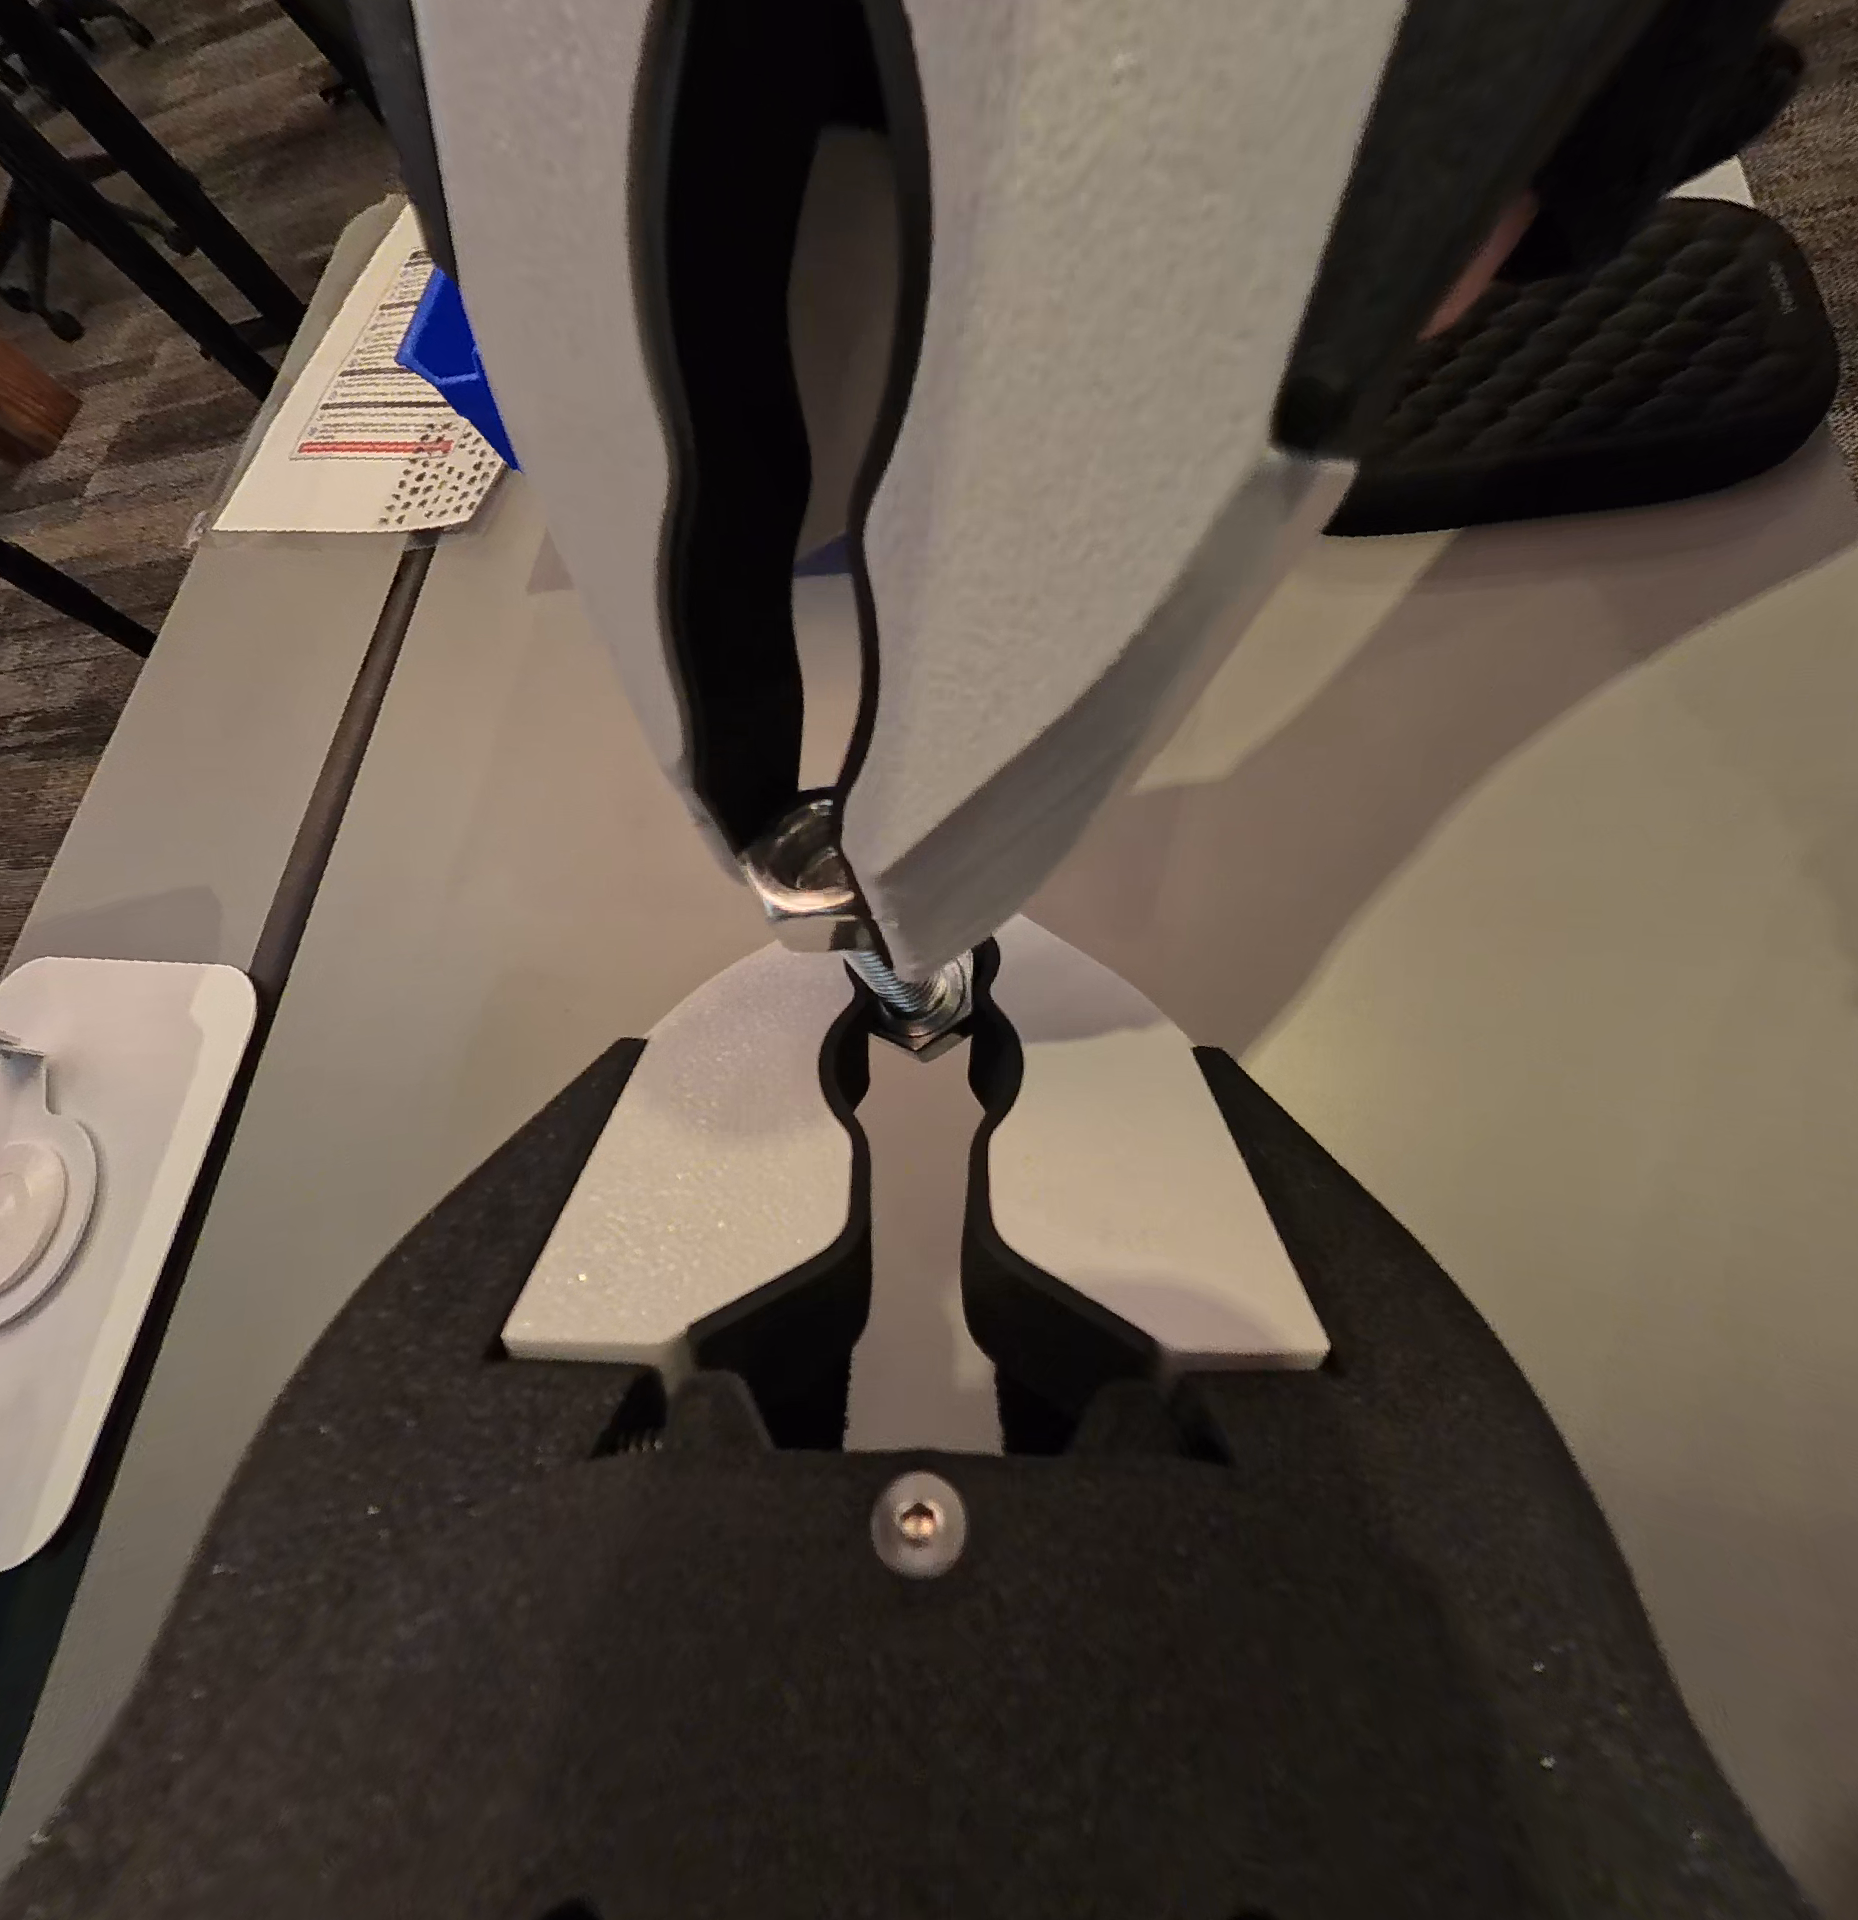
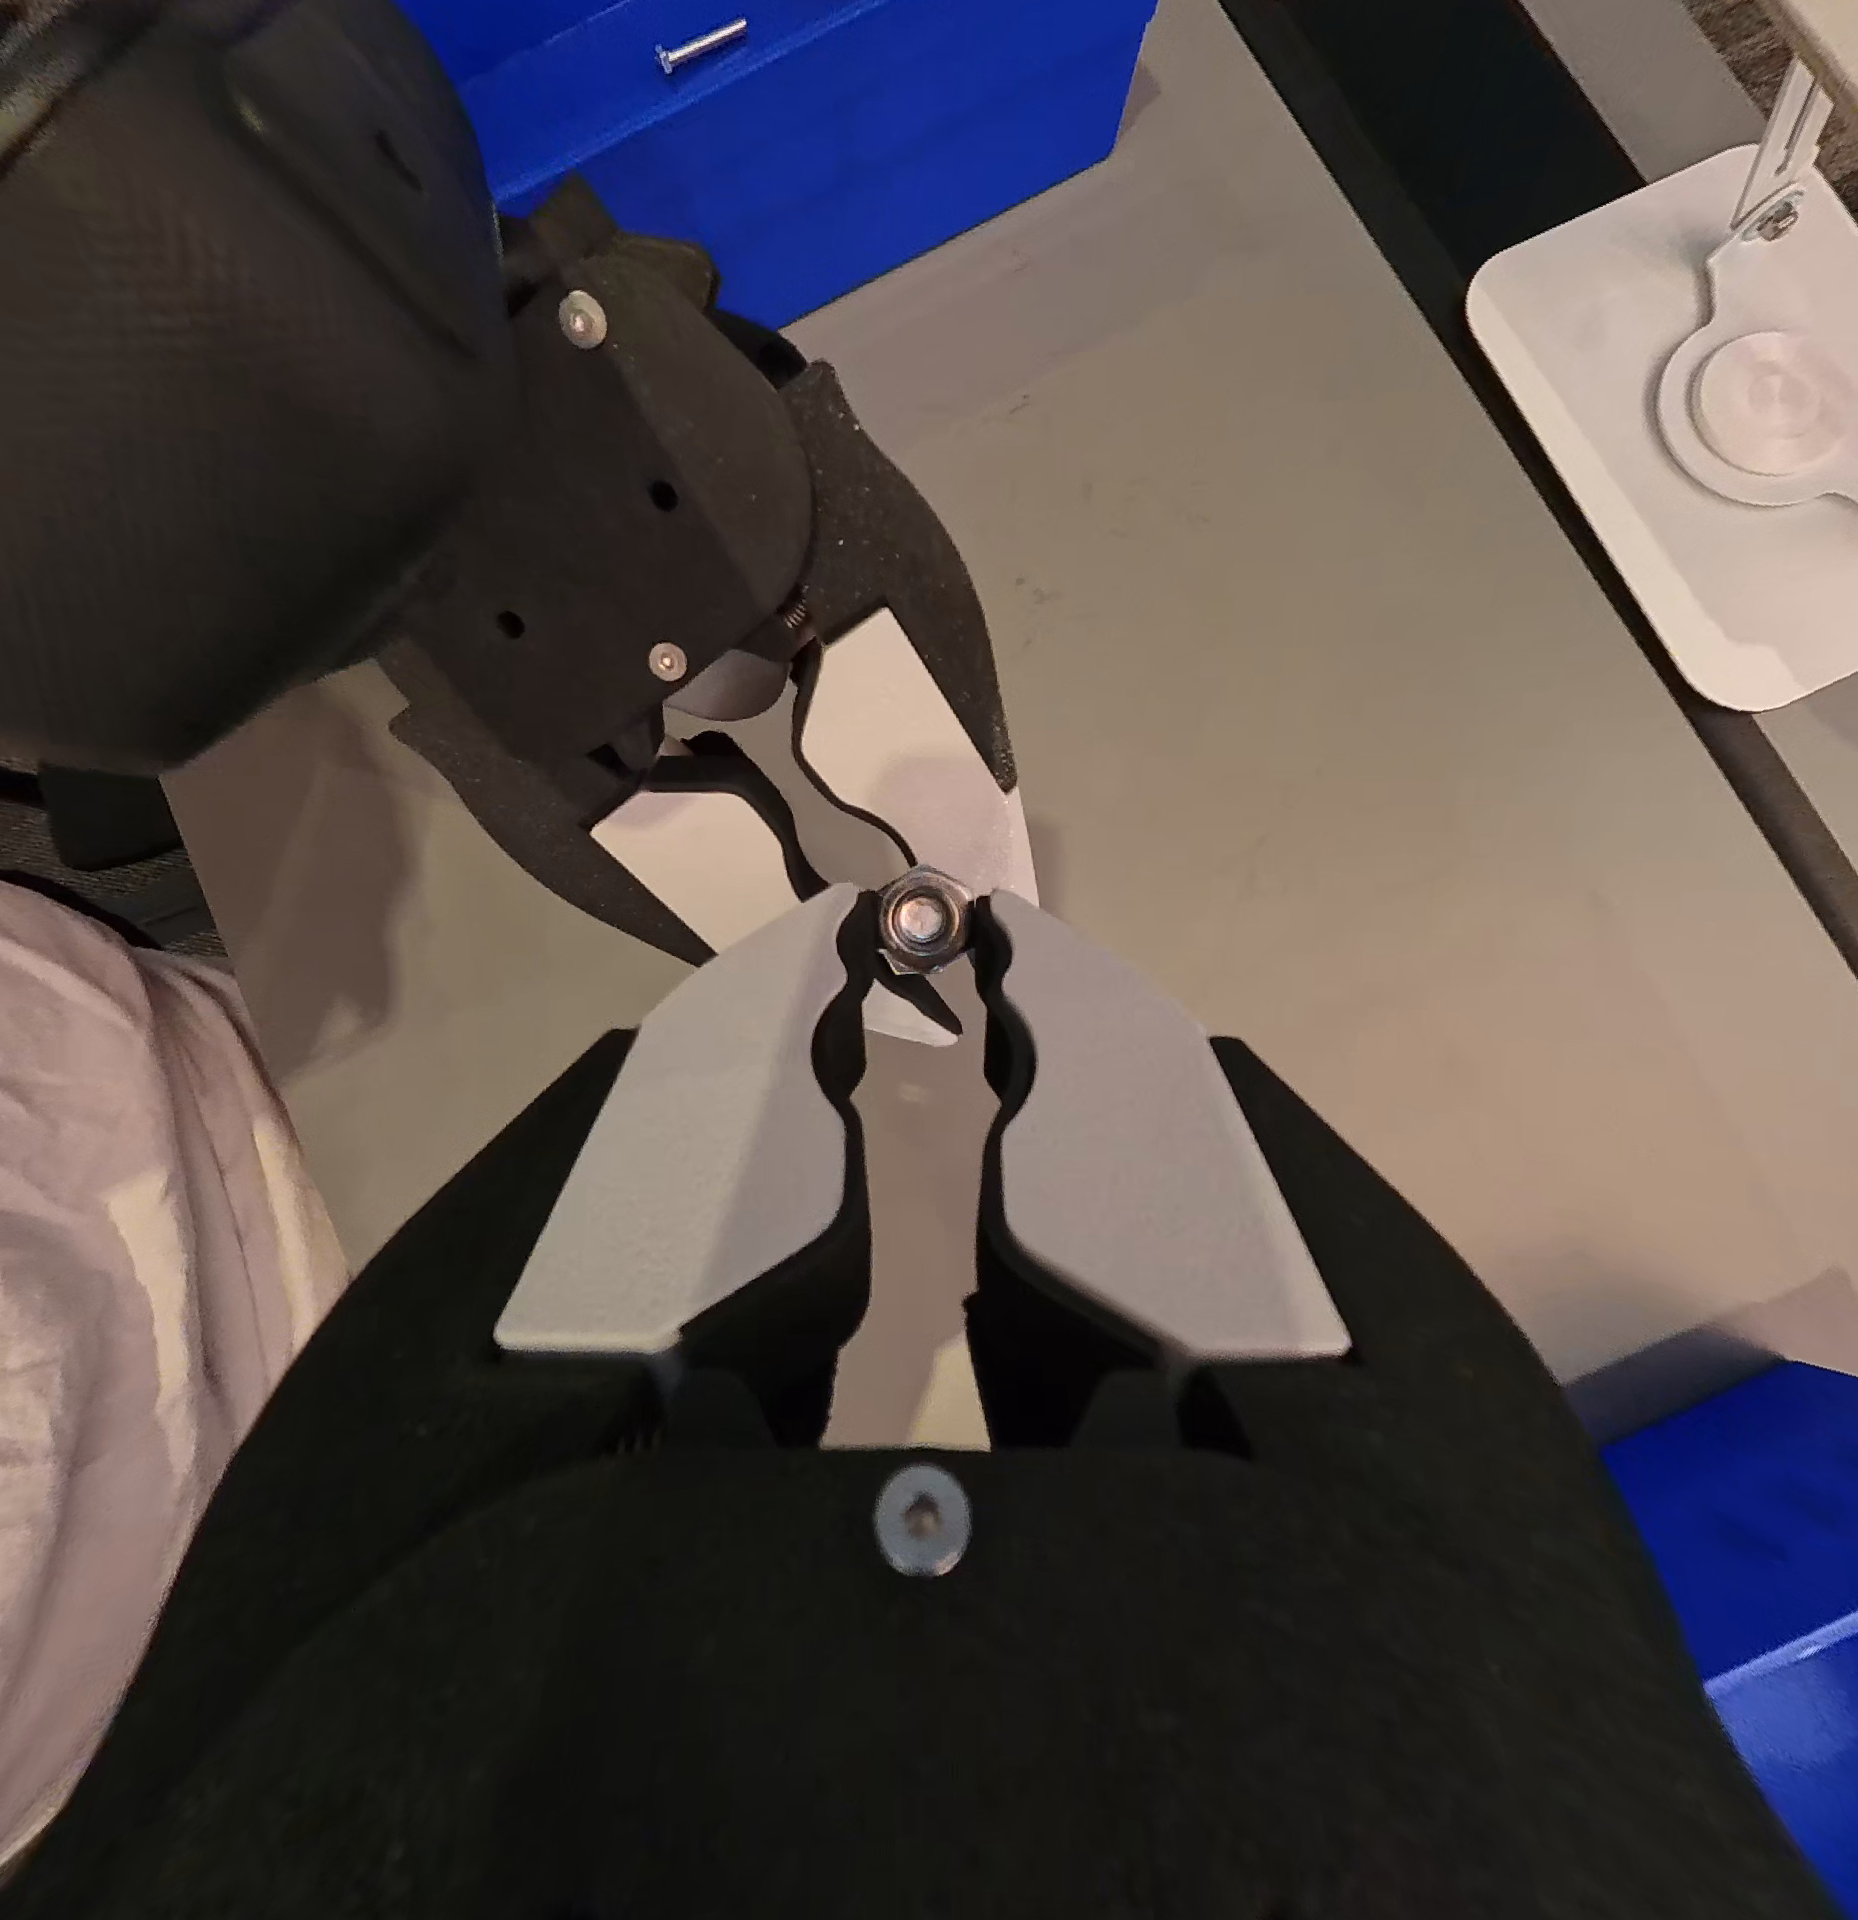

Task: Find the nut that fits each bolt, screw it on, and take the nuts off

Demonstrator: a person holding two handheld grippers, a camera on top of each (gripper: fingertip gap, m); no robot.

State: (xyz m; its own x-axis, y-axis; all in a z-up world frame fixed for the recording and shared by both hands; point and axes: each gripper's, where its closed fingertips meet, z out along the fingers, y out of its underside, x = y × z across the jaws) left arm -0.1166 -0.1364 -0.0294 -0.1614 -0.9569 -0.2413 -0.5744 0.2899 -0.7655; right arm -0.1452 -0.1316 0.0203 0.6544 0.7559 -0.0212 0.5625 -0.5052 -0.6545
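Grey table (image 2: 1268, 727) below both tools. A blue bin (image 2: 800, 156) sits beyond the right gripper's tips with one spare screw (image 2: 699, 44) in it.

Left gripper (image 1: 920, 1013): narrow, clamped on the head end of the bolt (image 1: 894, 977). The hex part sits right between its tips.

Right gripper (image 2: 922, 920): narrow, clamped on the nut (image 2: 889, 927). It comes in from ahead of and above the left tips, so the two tools meet nearly tip to tip.

Key relation: the bolt's long axis runs straight ahead from the left tips, tilted slightly up and left, into the right gripper's jaws. In the right wrist view the bolt shows end-on, a round shaft tip in the middle of the nut. So the axis lies almost along the right gripper's own forward line.

Judgement: the next move is a roll of the right gripper about that line, with the left one holding the bolt steady. A stretch of bare thread shows between nut and head, so the nut sits at the far end of the shaft. I cannot tell whether it is going on or coming off.

Risk: the nut is gripped at the very tips, so a tilt off-axis could cross the thread or slip.
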